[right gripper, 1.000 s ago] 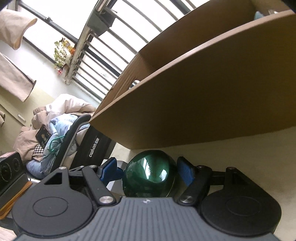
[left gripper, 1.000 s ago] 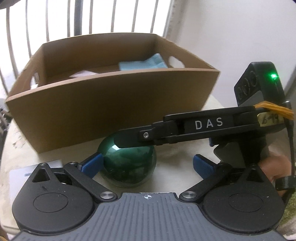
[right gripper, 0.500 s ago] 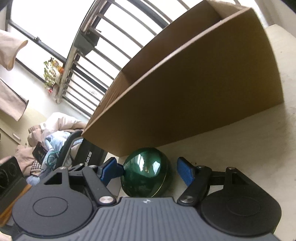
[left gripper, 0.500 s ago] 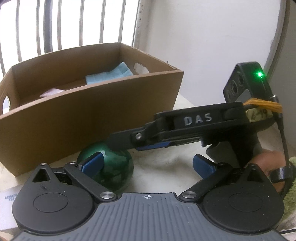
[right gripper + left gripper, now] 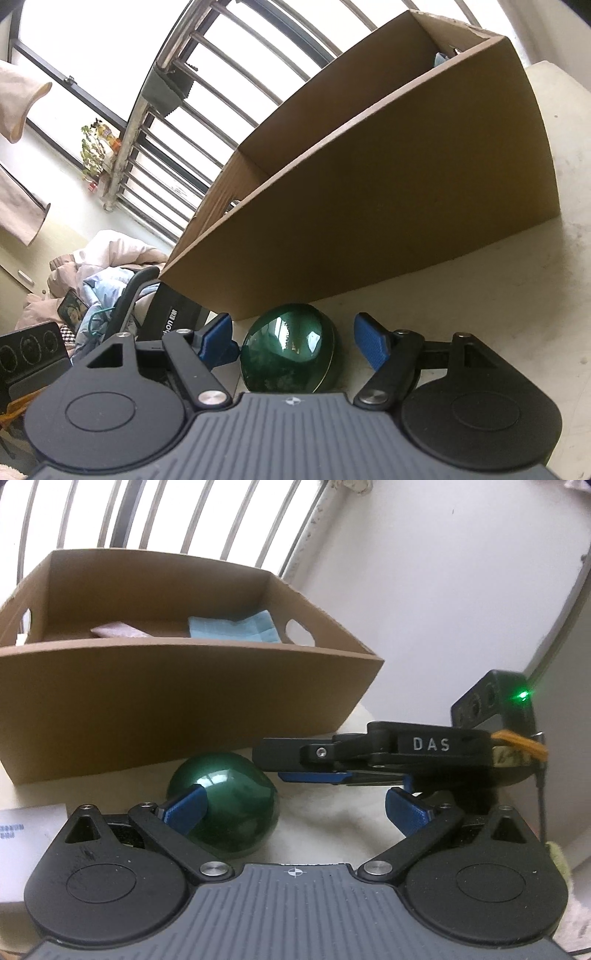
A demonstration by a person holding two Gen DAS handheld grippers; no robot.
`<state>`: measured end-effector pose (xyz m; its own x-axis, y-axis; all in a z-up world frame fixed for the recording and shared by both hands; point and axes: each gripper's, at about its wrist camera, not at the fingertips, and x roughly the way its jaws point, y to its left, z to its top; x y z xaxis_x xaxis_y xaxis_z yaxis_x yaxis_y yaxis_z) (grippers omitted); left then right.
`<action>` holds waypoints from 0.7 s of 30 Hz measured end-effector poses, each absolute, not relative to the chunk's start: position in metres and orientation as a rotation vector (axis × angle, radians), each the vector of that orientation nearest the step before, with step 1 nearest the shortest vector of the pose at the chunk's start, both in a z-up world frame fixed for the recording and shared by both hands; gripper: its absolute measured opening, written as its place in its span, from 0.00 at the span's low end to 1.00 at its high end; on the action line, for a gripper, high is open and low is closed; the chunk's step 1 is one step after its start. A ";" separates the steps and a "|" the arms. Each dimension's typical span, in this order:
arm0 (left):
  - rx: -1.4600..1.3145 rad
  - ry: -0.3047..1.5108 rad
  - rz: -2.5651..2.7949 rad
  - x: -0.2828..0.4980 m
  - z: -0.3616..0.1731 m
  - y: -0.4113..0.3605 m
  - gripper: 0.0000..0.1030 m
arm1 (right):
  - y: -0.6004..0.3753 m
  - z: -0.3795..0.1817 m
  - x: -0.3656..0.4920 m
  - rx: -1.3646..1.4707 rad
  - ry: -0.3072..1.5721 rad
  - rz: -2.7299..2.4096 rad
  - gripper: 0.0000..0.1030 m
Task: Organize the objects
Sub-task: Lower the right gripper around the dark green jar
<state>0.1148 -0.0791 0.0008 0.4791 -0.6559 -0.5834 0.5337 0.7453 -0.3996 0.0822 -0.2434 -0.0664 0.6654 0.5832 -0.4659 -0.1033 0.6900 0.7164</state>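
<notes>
A shiny dark green ball (image 5: 229,805) lies on the pale table just in front of a brown cardboard box (image 5: 177,701). My left gripper (image 5: 295,806) is open; its left pad touches the ball's left side. My right gripper (image 5: 280,766) comes in from the right, side-on, its tips by the ball's right side. In the right wrist view the ball (image 5: 290,354) sits between the open pads of the right gripper (image 5: 295,341), against the left one, below the box (image 5: 388,206).
The box holds a light blue cloth (image 5: 232,629) and a pinkish packet (image 5: 118,630). A white card (image 5: 26,830) lies on the table at left. A barred window (image 5: 207,74) is behind; clothes (image 5: 92,266) lie beyond the table edge.
Both grippers have drawn back and shifted right relative to the box. The right gripper no longer reaches over the ball; its tips are now beside the ball. The ball stays on the table.
</notes>
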 end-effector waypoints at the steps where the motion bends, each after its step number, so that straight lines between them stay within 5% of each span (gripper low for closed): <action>1: -0.177 0.785 -0.725 0.115 0.001 -0.079 1.00 | -0.243 -0.067 0.082 0.710 0.750 0.427 0.74; 21: 0.104 0.712 -0.629 0.097 -0.010 -0.107 1.00 | -0.232 -0.068 0.093 0.673 0.784 0.429 0.76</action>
